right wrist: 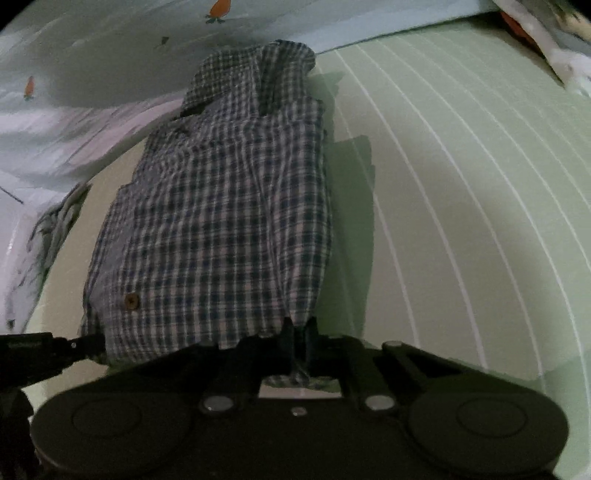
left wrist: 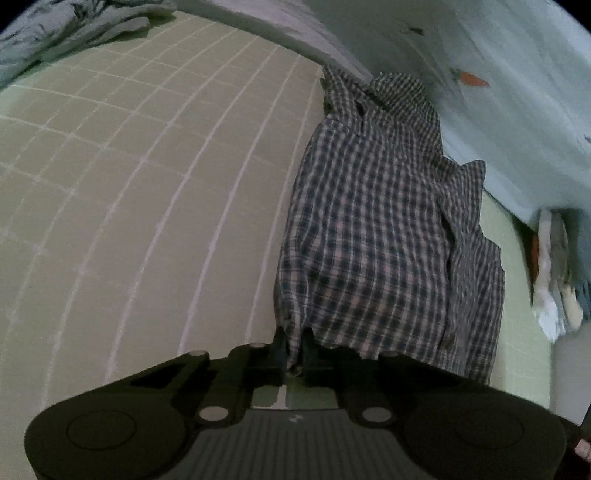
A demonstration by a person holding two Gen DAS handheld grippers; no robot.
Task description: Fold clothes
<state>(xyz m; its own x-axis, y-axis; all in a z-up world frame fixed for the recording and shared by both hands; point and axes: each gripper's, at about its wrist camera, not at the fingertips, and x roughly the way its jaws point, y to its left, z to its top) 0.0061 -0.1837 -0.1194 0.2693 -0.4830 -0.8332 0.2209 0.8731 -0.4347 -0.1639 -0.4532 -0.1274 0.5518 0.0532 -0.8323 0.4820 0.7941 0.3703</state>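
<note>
Nearest us, our left tool [left wrist: 294,345] is clamped tight on the near hem of the checked shirt [left wrist: 373,229], at its left corner. Our right tool [right wrist: 300,332] pinches the same hem at its right corner. The shirt stretches away from both tools over the green gridded mat [left wrist: 147,184]. Beyond the collar lies a pale carrot-print sheet [right wrist: 110,33].

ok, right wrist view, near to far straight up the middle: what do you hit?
right gripper, shut on the shirt's near hem → checked shirt → its collar end → pale sheet with a carrot print.
</note>
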